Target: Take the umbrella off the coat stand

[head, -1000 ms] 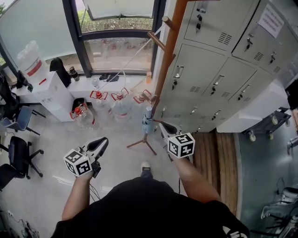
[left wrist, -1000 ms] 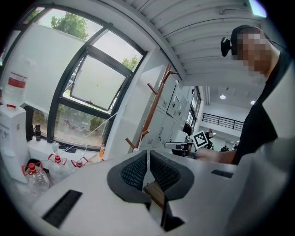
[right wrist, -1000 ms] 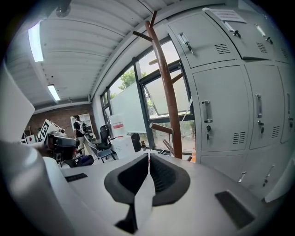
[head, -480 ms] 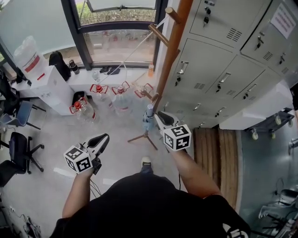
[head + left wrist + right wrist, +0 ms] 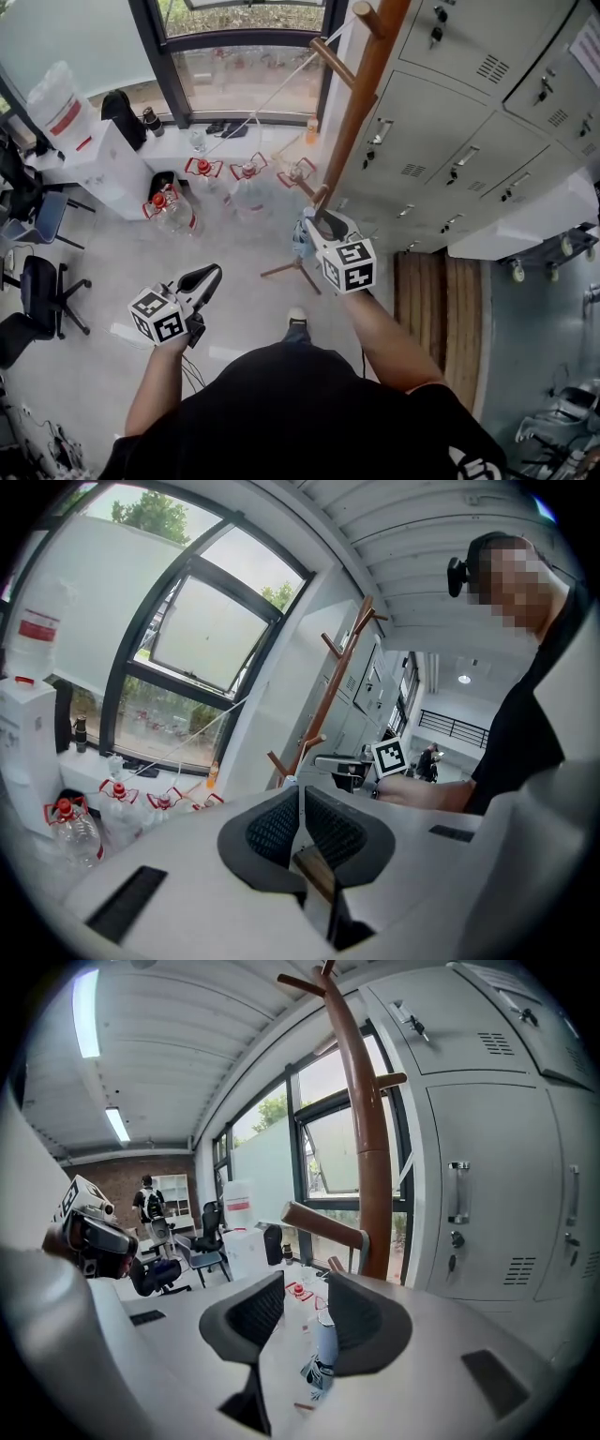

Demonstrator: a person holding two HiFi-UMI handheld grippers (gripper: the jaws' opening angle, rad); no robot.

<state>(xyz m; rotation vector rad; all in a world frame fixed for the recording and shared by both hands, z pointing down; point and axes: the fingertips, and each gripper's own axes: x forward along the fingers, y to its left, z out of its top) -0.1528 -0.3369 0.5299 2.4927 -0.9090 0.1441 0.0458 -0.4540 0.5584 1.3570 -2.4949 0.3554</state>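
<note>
The brown wooden coat stand [image 5: 361, 103] rises in front of the grey lockers. A light blue folded umbrella [image 5: 300, 241] hangs low on it by a short peg. My right gripper [image 5: 320, 223] is just to the right of the umbrella, almost touching it in the head view. Its jaws are opening and nothing is pressed between them. In the right gripper view the umbrella [image 5: 322, 1346] shows through the gap of the right gripper [image 5: 305, 1284], below a peg [image 5: 323, 1225]. My left gripper [image 5: 210, 275] hangs away to the left, shut and empty [image 5: 300, 797].
Several water jugs with red handles [image 5: 171, 210] stand on the floor by the window. A white dispenser [image 5: 89, 161] and office chairs [image 5: 39, 300] are at the left. Lockers [image 5: 469, 122] line the right, with a wooden strip [image 5: 427, 291] at their foot.
My right gripper has moved forward and left, from beside the stand's foot up against the umbrella. The left gripper has shifted slightly forward and stays shut.
</note>
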